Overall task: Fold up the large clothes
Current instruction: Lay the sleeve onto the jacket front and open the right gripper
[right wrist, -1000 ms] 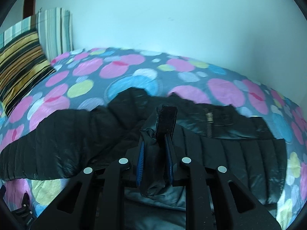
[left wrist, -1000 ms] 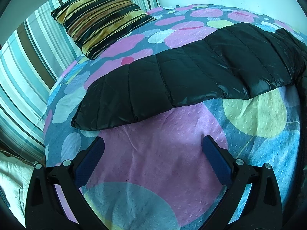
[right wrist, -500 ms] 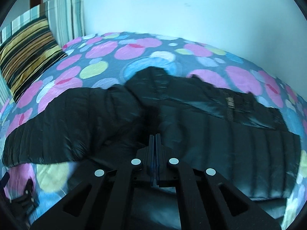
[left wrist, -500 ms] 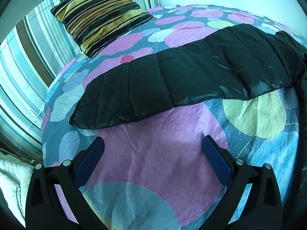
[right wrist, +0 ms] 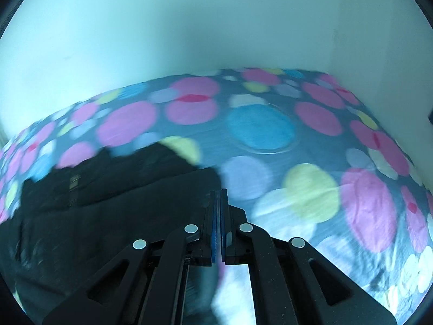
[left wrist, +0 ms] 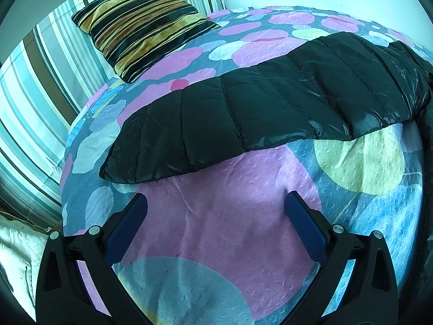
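While my left gripper [left wrist: 215,205] hangs with its jaws spread wide and empty over the bedspread [left wrist: 230,230], I read it as lined up to take the jacket sleeve [left wrist: 243,116] stretched flat just ahead of its fingertips. My right gripper [right wrist: 218,193] is clenched with its pads nearly touching and nothing visibly between them. The jacket [right wrist: 113,203] body lies blurred, ahead and to its left.

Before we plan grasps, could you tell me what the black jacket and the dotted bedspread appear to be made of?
Black jacket: likely thin nylon-type shell over padding, glossy; sheen and stitched puffy channels. Dotted bedspread: seemingly woven cotton-like cloth, matte, with small raised puckers.
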The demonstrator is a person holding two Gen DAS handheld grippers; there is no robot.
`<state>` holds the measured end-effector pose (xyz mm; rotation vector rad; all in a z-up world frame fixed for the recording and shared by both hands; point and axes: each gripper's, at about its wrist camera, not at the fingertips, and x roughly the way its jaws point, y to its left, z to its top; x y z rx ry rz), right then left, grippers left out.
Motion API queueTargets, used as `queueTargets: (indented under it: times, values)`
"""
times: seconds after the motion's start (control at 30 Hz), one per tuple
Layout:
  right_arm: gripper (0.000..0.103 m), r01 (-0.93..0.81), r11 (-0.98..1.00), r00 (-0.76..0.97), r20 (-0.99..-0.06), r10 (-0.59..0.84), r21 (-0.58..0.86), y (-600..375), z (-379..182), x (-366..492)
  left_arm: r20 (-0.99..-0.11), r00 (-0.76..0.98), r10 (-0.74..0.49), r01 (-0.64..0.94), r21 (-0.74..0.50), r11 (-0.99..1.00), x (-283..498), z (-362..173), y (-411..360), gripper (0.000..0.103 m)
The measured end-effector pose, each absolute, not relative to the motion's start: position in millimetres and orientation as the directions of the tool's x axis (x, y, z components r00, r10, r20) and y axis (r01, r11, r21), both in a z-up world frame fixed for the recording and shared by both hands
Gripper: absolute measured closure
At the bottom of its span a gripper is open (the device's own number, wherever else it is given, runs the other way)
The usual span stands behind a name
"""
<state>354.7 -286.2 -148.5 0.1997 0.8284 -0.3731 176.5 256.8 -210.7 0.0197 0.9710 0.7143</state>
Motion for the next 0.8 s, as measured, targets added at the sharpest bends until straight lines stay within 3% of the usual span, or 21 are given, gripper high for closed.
queueTargets:
  times: [0.17,0.43,0.8]
  values:
    - [0.102,0.352,0.926,0.613,-0.781,-0.12,0.134,-295.1,-176.6,376.5,-0.738,0.352,0.575,-0.542,0.34,0.768,176.9,-209.9,253.4,0.002]
    - [0.102,0.246,0.961,0.527,-0.849,-0.022,0.128,-257.6,-230.4,411.6,-0.728,0.343,0.594,-0.538,0.365,0.759,179.3,-209.9,248.7,0.002]
    - [0.102,0.231,0.965,0.611,-0.791,-0.043,0.126,-261.8,-186.7,366.6,-0.73,0.344,0.59,-0.539,0.361,0.761,179.5,-210.4,248.3,0.002]
